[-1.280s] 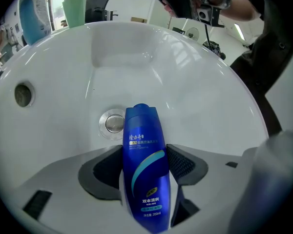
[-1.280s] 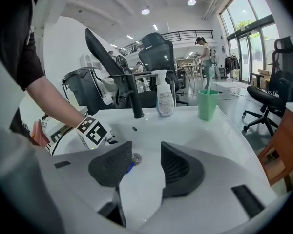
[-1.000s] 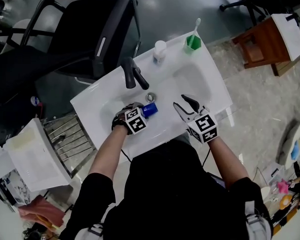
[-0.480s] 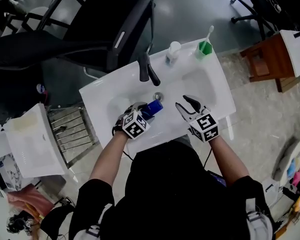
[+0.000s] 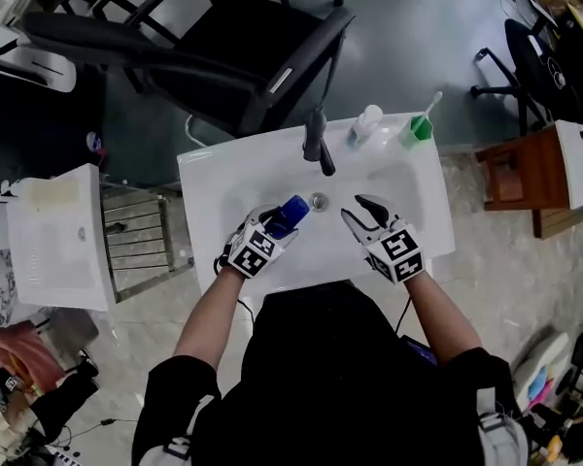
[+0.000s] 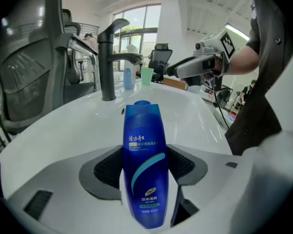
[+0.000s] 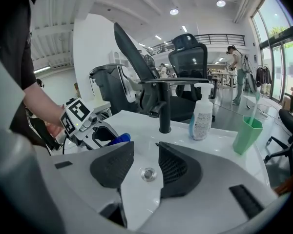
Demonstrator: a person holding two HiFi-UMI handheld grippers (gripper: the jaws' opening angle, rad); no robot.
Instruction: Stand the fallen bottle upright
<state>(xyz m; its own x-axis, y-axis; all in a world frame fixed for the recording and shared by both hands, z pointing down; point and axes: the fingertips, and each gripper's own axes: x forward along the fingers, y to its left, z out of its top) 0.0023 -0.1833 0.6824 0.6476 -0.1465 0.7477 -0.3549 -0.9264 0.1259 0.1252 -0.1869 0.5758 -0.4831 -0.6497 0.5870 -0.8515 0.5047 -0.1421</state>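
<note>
A blue shampoo bottle (image 5: 290,212) is clamped between the pads of my left gripper (image 5: 277,223) and held over the left half of the white sink (image 5: 202,168). It tilts, its cap end pointing away from me toward the faucet (image 5: 317,142). In the left gripper view the bottle (image 6: 144,165) fills the gap between both pads, label facing the camera. My right gripper (image 5: 358,210) hovers over the right half of the basin near the drain (image 5: 319,201). It stands open, and in its own view only the drain (image 7: 148,174) shows between its fingers.
A black faucet (image 7: 164,112) rises at the back of the sink. To its right stand a white pump dispenser (image 5: 365,122) and a green cup (image 5: 415,130) with a toothbrush. A black office chair (image 5: 223,47) is behind the sink, and a wooden stool (image 5: 525,178) to the right.
My left gripper has lifted the blue bottle off the basin floor and rolled it, so its cap end now points up and away. The right gripper has shifted slightly and stays empty.
</note>
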